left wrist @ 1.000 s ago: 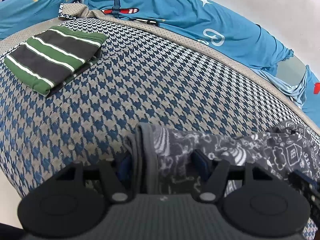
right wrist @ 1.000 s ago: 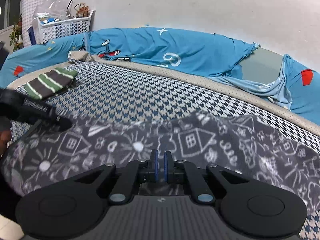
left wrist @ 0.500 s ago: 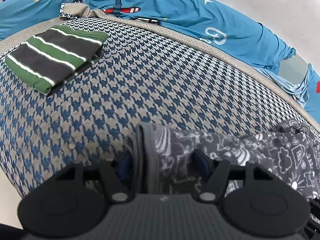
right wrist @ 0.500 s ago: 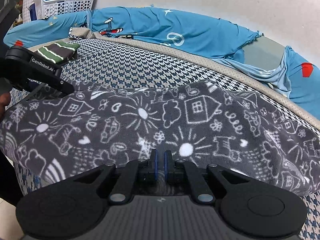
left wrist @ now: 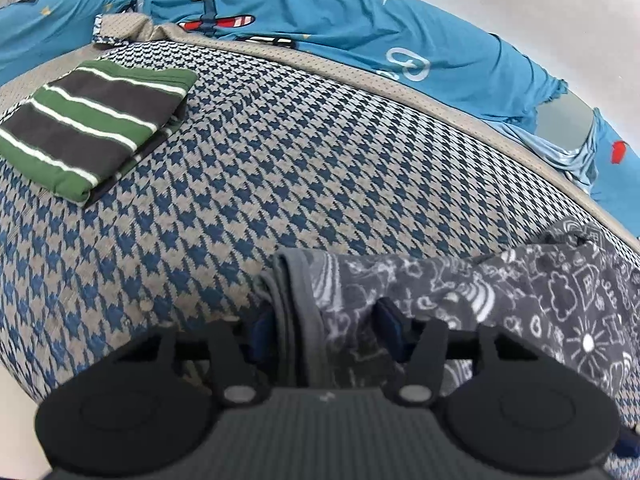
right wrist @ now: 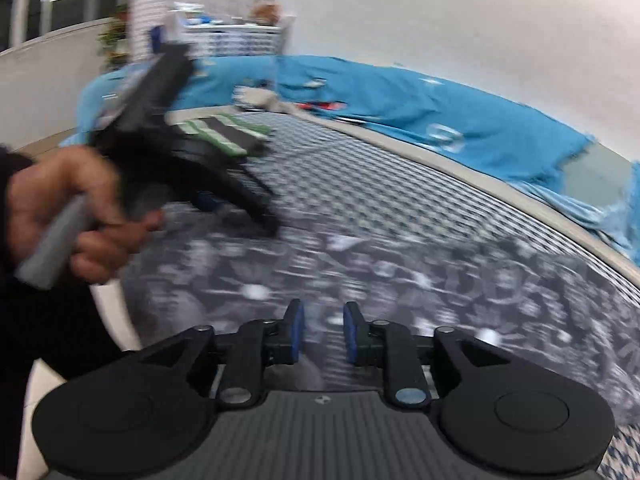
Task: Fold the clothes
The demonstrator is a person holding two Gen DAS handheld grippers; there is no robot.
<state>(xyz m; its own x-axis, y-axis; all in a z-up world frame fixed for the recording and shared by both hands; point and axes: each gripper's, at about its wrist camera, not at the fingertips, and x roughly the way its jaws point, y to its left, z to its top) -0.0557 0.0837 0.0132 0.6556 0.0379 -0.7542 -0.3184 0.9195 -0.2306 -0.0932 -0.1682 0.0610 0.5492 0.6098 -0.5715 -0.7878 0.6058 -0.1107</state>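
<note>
Opening right hand-held gripper over blurred grey garment

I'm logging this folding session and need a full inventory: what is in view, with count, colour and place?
Doodle-print garment: one, dark grey with white drawings, near edge of the bed.
Striped garment: one, green, dark grey, white; folded, far left.
Houndstooth cover: one, blue and beige, under both garments.
Blue sheet: one, plane print, behind.
Basket: one, white, blurred, background.
Left gripper: black, jaws closing around the doodle garment's bunched edge.
Right gripper: black, jaws opening, gap looks bare.
Hand: one, holding the left gripper's handle.
</note>
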